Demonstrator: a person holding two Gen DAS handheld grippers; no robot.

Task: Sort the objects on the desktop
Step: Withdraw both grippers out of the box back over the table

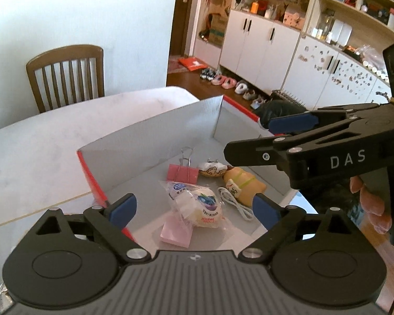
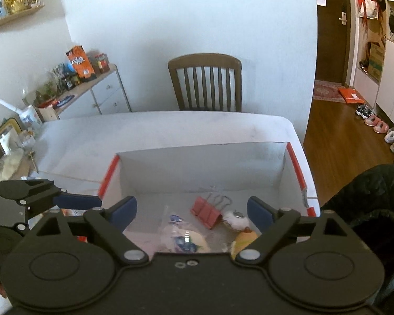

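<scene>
Inside the grey box [image 1: 155,131] with red edges lie a pink binder clip [image 1: 182,172], a wrapped snack [image 1: 197,204], a white cable [image 1: 236,202], a tan figure [image 1: 243,183], a small round trinket [image 1: 212,169] and a pink pad [image 1: 177,232], all close together on its floor. The box sits on the white counter [image 1: 52,136]. The left claw [image 1: 194,208] and right claw [image 2: 191,214] hang above it, both spread wide with nothing gripped, 1 wooden chair [image 2: 205,81] standing behind the counter
</scene>
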